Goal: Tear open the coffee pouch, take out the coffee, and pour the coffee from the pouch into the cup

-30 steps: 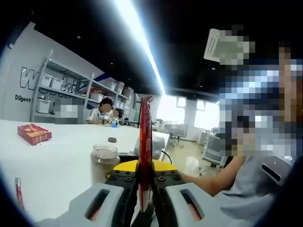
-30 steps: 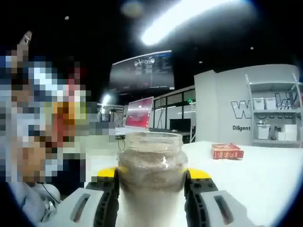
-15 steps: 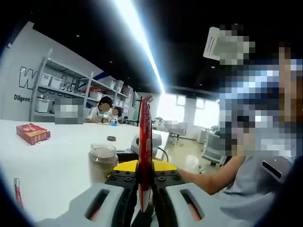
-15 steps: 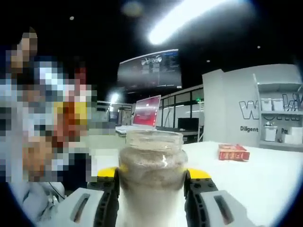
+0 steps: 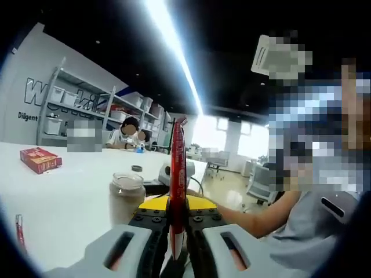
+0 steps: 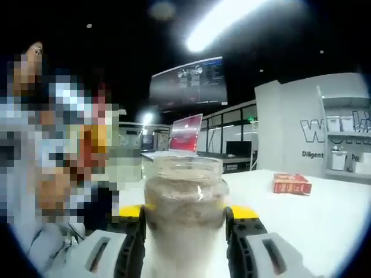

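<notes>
- Left gripper view: the left gripper (image 5: 178,231) is closed on the red coffee pouch (image 5: 177,174), which is pinched edge-on between the two jaws and stands upright above them.
- Beyond the jaws, the cup (image 5: 127,197) is seen on the white table (image 5: 64,197); its lower part is hidden behind the gripper.
- A red box (image 5: 40,160) lies well apart on the table, toward the left.
- Right gripper view: the right gripper (image 6: 184,229) is clamped around the cup (image 6: 184,202), which is held upright between the jaws, each side touched by a jaw.
- The red box (image 6: 292,183) lies on the table (image 6: 313,220) to the right.
</notes>
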